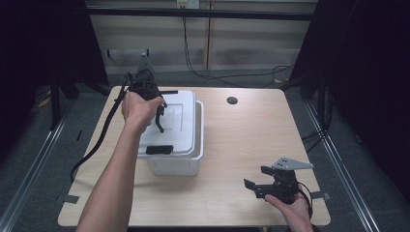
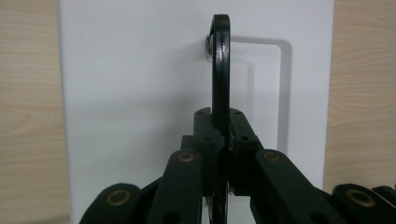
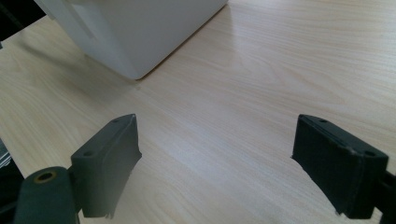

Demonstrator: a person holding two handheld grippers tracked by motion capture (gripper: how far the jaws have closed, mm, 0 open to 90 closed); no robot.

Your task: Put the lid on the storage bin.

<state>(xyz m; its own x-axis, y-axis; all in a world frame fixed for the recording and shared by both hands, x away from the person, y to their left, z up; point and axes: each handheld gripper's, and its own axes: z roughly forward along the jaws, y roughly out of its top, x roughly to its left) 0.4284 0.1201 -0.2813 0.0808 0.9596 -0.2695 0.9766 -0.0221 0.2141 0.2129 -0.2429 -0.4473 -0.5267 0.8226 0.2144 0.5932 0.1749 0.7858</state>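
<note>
Black jaws of the left gripper [image 2: 223,140] press together on the thin black curved handle [image 2: 221,70] that stands up from the flat white plastic lid [image 2: 135,93], the handle rising straight ahead of the closed pads and fixed to the lid by a small metal pin at its far end. From the high view, that left gripper [image 1: 157,113] hangs over the lid [image 1: 181,121], which sits on the white rectangular plastic box [image 1: 176,164] directly beneath the jaws; a black clip [image 1: 159,149] shows at the lid's near edge. Pale wooden table [image 1: 241,140] surface spreads under the box. Well apart from it, the right gripper [image 1: 255,178] rests in the person's hand just above the tabletop, its two jaws standing wide apart with nothing between them; in the right gripper view [image 3: 215,154] bare wood lies between the pads, and a corner of the white box [image 3: 140,28] sits ahead of the jaws and to their left
</note>
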